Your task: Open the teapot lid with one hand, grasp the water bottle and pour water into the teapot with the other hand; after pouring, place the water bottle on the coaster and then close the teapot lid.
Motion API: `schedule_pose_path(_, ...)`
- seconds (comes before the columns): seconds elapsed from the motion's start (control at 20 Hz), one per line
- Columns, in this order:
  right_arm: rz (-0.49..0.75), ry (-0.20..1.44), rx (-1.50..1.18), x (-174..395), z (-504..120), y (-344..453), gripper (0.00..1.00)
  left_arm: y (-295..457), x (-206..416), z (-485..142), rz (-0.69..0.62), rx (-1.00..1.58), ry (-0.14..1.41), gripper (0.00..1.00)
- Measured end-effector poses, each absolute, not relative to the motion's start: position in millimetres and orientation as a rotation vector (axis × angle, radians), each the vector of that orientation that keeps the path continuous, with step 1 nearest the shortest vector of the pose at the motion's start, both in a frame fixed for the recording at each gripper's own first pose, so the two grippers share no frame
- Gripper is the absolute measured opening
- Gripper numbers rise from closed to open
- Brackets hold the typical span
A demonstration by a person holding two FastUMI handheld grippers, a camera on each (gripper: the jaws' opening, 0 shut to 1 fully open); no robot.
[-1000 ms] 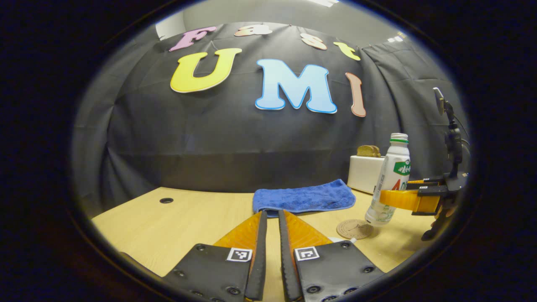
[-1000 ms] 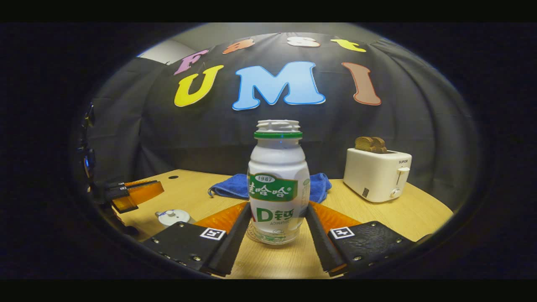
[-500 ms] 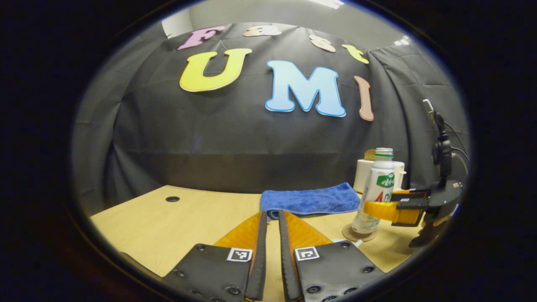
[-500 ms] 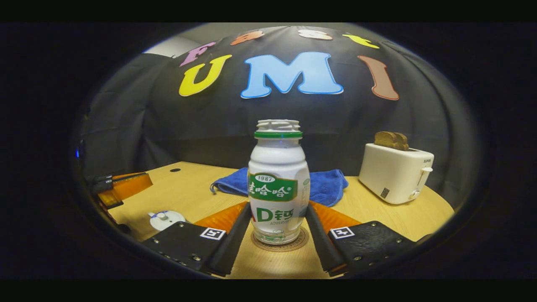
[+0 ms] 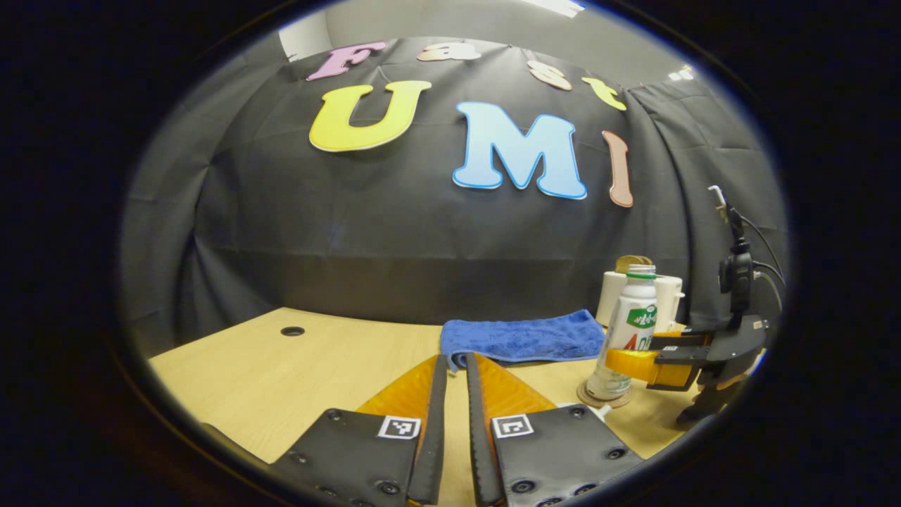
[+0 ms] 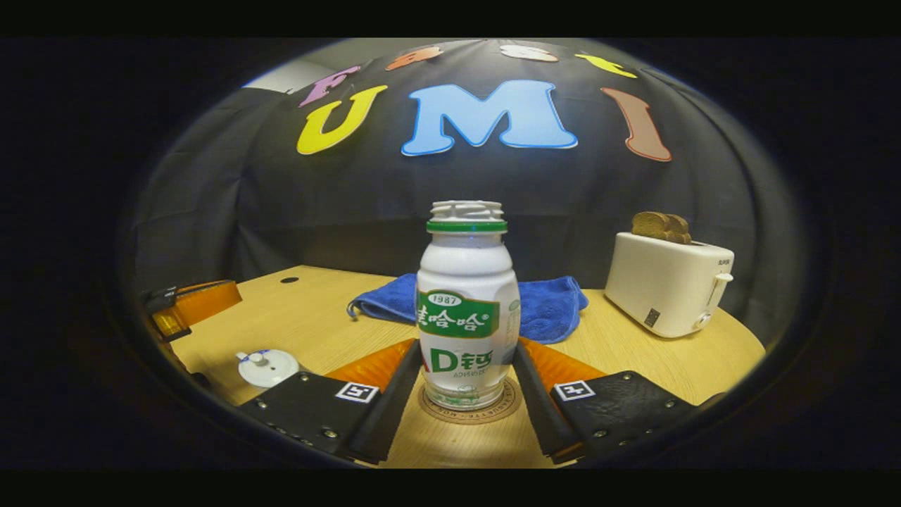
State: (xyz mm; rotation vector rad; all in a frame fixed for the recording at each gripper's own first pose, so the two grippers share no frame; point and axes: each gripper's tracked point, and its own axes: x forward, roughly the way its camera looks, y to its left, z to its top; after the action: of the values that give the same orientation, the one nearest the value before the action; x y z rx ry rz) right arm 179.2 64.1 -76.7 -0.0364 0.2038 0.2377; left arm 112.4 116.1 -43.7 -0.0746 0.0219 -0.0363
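Note:
A white water bottle (image 6: 467, 317) with a green label and no cap stands upright on the round brown coaster (image 6: 470, 410). My right gripper (image 6: 468, 346) is shut on its lower body, one finger on each side. The left gripper view has the same bottle (image 5: 630, 324), coaster (image 5: 598, 399) and right gripper (image 5: 633, 362) at the right. The small white teapot (image 6: 266, 366), its knobbed lid on top, sits on the table at the left. My left gripper (image 5: 452, 360) hovers above the table, fingers nearly together with nothing between them; it is also at the left edge (image 6: 190, 310) of the right gripper view.
A folded blue towel (image 6: 549, 310) lies behind the bottle near the wall. At the back right stands a white toaster (image 6: 669, 282) with bread slices in it. The wooden table (image 5: 295, 373) has a small round hole (image 5: 292, 331) far left. A hand holds the right gripper.
The right gripper carried the tilted bottle from beside the coaster over it and set it down upright on it. The left gripper stayed shut and barely shifted.

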Motion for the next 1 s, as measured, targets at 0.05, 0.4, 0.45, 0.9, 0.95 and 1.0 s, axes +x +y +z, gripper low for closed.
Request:
schedule_pose_path(0.05,0.239,0.203,-0.040,179.7,-76.8,64.0,0.76,115.9,112.8,-43.9,-0.037,-0.074,0.024,0.29)
schedule_pose_path(0.4,0.246,0.205,-0.050,178.2,-78.4,64.6,0.78,114.4,112.0,-46.0,-0.037,-0.070,0.034,0.29)
schedule_pose_path(0.45,0.251,0.211,-0.054,177.5,-81.6,66.1,0.79,114.8,111.6,-44.9,-0.036,-0.071,0.034,0.29)
schedule_pose_path(0.9,0.207,0.132,-0.022,140.8,-53.9,40.0,0.96,110.3,105.1,-35.7,-0.048,-0.072,0.010,0.24)
schedule_pose_path(0.95,0.193,0.126,-0.005,133.3,-51.4,34.7,0.96,108.8,101.2,-32.0,-0.048,-0.071,0.001,0.24)
schedule_pose_path(1.0,0.181,0.115,0.015,125.4,-48.0,31.6,0.96,106.4,96.9,-28.6,-0.049,-0.072,-0.008,0.24)
